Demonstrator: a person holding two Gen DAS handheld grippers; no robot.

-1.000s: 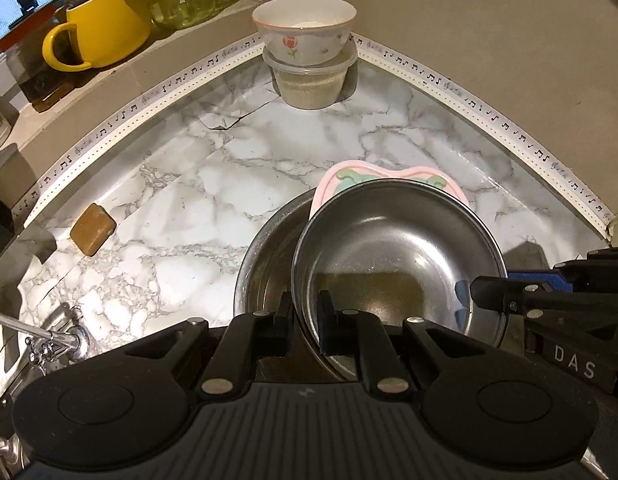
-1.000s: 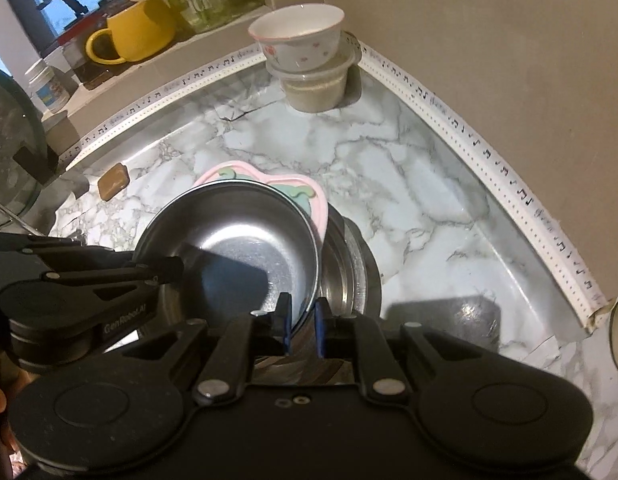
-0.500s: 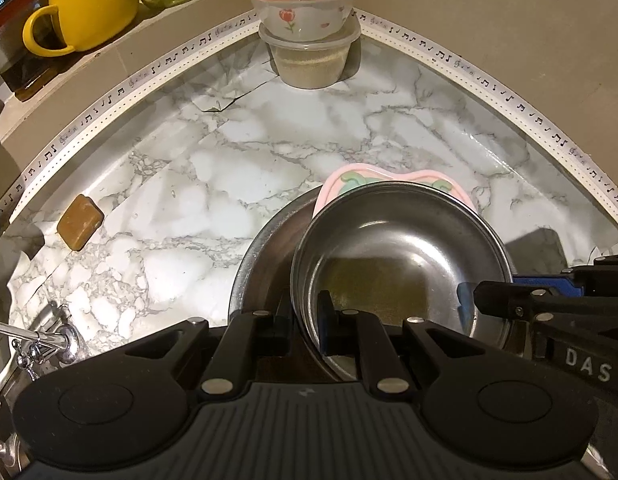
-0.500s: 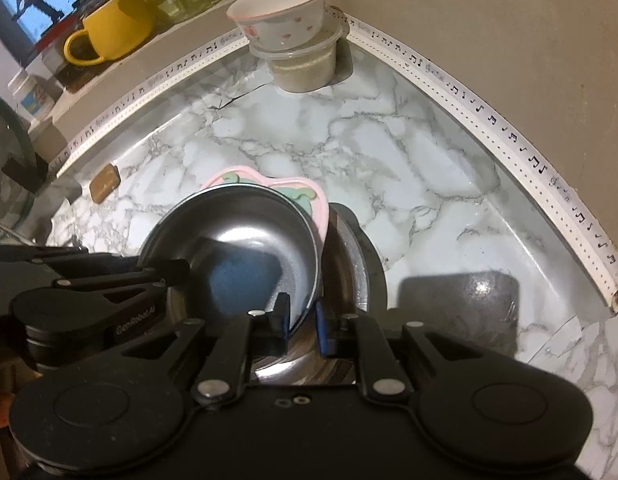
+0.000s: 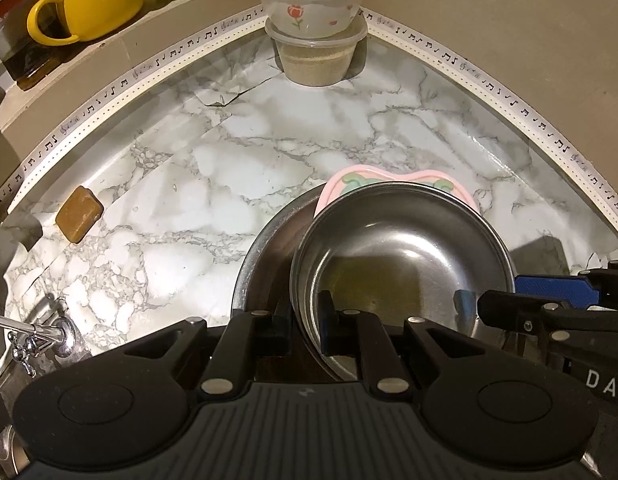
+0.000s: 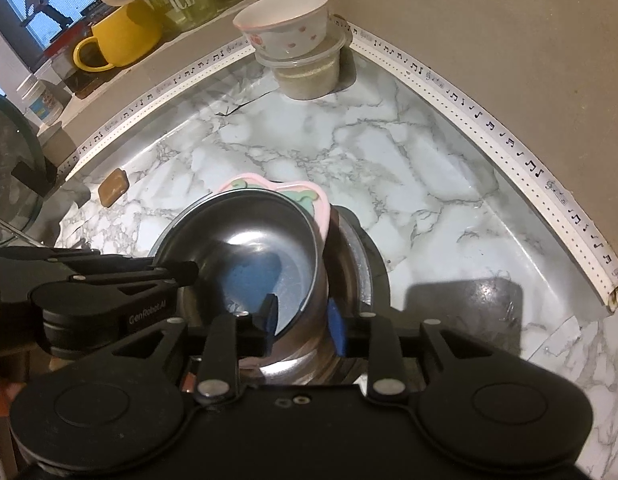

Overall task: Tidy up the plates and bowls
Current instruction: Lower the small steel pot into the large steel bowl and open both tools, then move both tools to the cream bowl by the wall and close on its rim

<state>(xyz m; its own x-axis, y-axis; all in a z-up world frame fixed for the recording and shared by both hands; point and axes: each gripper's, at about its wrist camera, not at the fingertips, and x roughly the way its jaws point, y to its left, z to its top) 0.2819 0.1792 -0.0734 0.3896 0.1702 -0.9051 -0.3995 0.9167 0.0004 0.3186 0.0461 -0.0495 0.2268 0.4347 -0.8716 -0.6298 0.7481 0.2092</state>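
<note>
Left gripper: clenched on the near rim of the small round steel bowl, one finger inside and one outside, so the bowl hangs steady.
Right gripper: jaws spread wide astride the same bowl's rim, not pinching it; likely a release.
Stack: the steel bowl sits on a pink scalloped plate, inside a larger steel bowl, nested to save room.
Counter: white marble; the stack is at the near middle.
Far corner: a flowered ceramic bowl stacked on a clear plastic tub.
</note>
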